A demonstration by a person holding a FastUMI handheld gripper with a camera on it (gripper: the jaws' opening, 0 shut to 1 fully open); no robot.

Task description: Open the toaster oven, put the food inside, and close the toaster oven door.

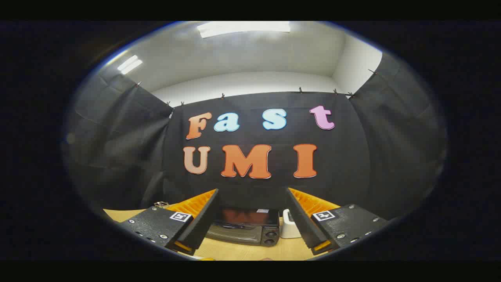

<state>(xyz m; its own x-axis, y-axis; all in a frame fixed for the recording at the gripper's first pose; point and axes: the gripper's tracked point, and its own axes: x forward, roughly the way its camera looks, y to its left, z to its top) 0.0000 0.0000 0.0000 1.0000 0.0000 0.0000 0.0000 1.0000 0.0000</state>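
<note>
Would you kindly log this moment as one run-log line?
gripper: open, holding nothing | oven: door shut, beyond and between the fingers | white object: right of oven | table: wood

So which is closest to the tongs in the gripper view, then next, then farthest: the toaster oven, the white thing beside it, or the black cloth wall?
The open tongs hold nothing.
1. Toaster oven: on the wooden table, just ahead between the fingers.
2. White thing: beside the oven's knob end, about level with it; too close to call.
3. Black cloth wall: behind both, clearly farthest.

Claw (pixel 250 225) level, fingers (pixel 197 219) spread wide apart, apparently gripping nothing, tips facing forward.
</note>
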